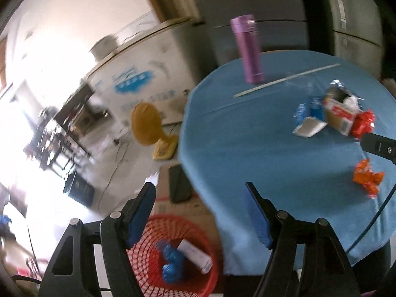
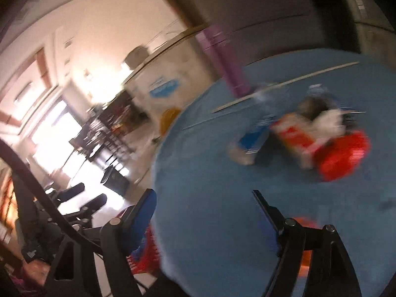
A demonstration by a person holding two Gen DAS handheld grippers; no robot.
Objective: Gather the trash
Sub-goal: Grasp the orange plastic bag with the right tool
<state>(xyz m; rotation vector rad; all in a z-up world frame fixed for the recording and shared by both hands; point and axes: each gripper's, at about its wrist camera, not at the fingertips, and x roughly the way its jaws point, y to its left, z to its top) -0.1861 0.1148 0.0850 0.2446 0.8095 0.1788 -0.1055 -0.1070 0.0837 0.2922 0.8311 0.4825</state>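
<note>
My left gripper (image 1: pixel 199 190) stands open and empty, over the near left edge of the round blue table (image 1: pixel 247 136). Below it on the floor is a red mesh basket (image 1: pixel 148 255) holding a crumpled blue wrapper (image 1: pixel 170 264) and a small white box (image 1: pixel 195 255). A trash pile lies on the table's right side: a blue-white packet (image 1: pixel 309 116), a torn red-and-brown carton (image 1: pixel 339 113) and a red wrapper (image 1: pixel 363 123). An orange wrapper (image 1: pixel 368 178) lies nearer. My right gripper (image 2: pixel 204 195) is open and empty above the table (image 2: pixel 210 160), short of the blurred pile (image 2: pixel 309 136).
A purple flask (image 1: pixel 247 49) stands at the table's far side beside a long white stick (image 1: pixel 287 79). On the floor to the left are a yellow fan (image 1: pixel 146 126), a white chest freezer (image 1: pixel 138 79) and a cardboard box (image 1: pixel 170 198). A cable (image 1: pixel 371 222) crosses the table's near right.
</note>
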